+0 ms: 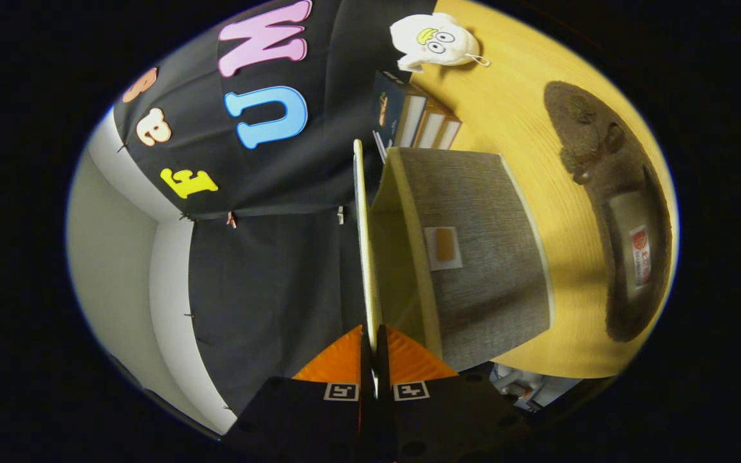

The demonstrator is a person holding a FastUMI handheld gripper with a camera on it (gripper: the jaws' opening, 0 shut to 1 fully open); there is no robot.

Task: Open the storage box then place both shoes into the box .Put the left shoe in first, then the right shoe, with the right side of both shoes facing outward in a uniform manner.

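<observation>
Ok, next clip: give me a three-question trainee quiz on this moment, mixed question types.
1. True or false: the gripper is shut on the thin lid of the storage box.
2. Multiple choice: what stands just beyond the box? A) a bottle B) a row of books C) a lamp
3. Fill in: the brown shoe lies on the wooden ___, beside the box.

Key: 1 true: both fingers press the lid's edge, and the box is open. 2 B, with a white plush toy further on. 3 table.
</observation>
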